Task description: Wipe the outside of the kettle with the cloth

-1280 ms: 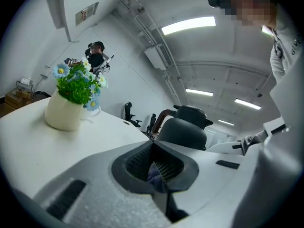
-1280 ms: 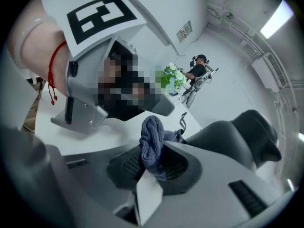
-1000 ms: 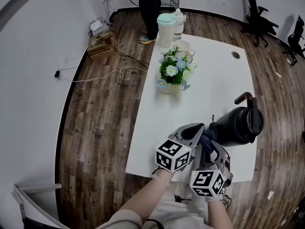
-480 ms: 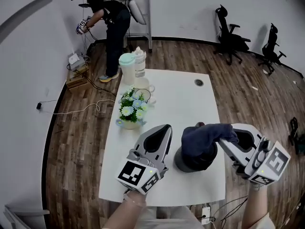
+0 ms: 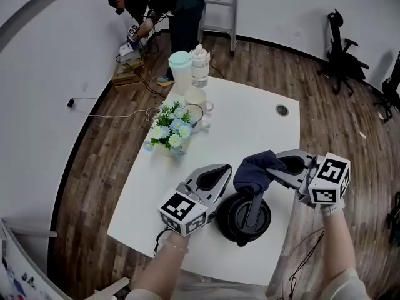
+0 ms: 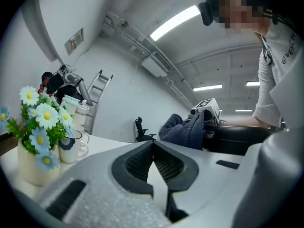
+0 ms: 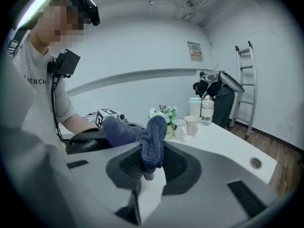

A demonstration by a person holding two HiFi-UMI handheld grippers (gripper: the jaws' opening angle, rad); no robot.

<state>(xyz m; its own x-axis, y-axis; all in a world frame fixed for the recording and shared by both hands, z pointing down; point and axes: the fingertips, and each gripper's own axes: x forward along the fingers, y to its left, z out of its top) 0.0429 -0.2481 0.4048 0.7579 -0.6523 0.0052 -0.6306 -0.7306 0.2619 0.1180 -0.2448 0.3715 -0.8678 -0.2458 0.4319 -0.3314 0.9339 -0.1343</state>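
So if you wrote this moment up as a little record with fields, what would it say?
surface: white table
kettle: black, upright, near the table's front edge
cloth: dark blue, resting on the kettle's upper part by the handle
right hand-held gripper: shut on the cloth
left hand-held gripper: jaws together, nothing between them, beside the kettle
also on table: flowers, mug
background: person bending by the wall
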